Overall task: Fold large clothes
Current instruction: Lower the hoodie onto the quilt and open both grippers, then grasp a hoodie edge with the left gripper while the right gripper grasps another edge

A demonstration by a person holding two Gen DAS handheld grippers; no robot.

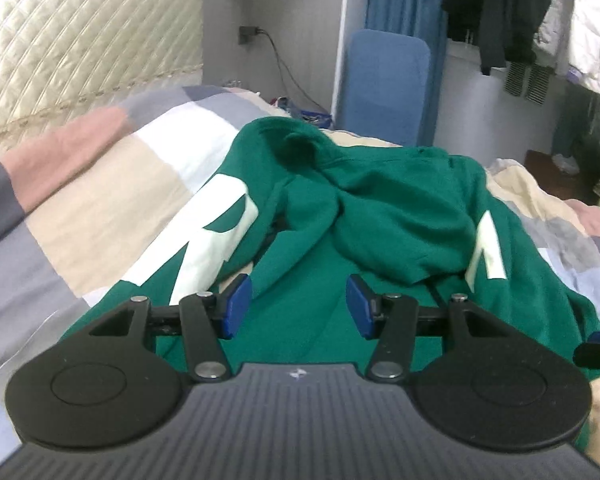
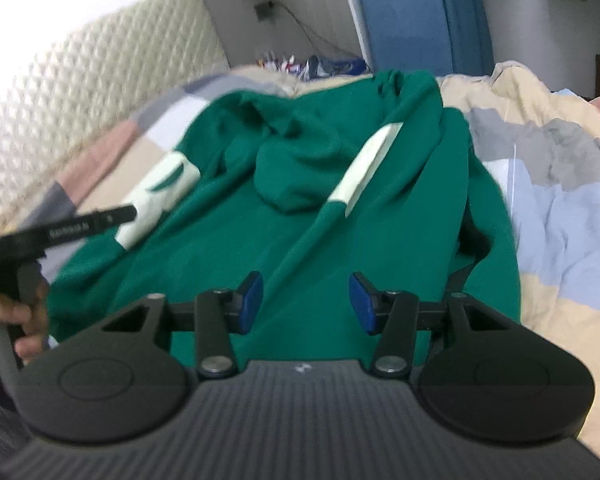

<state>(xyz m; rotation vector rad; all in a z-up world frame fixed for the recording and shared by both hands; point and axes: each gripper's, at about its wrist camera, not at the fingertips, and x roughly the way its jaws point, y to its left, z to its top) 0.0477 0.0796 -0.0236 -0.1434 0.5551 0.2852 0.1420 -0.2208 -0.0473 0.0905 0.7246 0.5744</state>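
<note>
Patchwork bedding in beige, pink, grey and pale blue (image 1: 112,184) covers the bed on which the work is laid out. A green hooded sweatshirt (image 1: 380,208) with large white letters is spread across that bedding, its hood (image 2: 296,176) bunched up near the middle and its sleeves folded loosely inward over the body.

The left gripper (image 1: 298,304) is held just above the near hem of the sweatshirt, pointed down and forward along the garment. Its blue pads (image 1: 238,304) are seen parted, with only flat green cloth visible in the gap below them; nothing is pinched, so the gripper is released. The right gripper (image 2: 306,300) is held likewise over the near part of the sweatshirt, beside a sleeve that runs diagonally away from it. Its pads are also apart, with no cloth gripped between them.

In the right wrist view, the left hand (image 2: 16,312) is seen at the picture's left edge, wrapped around the handle of its tool. That view is somewhat blurred.

Beyond the sweatshirt, a quilted cream headboard (image 1: 80,40) is seen on the left, a blue chair (image 1: 384,84) stands past the far edge of the bed, and dark and pale clothes (image 1: 500,12) are hung up on the right.
</note>
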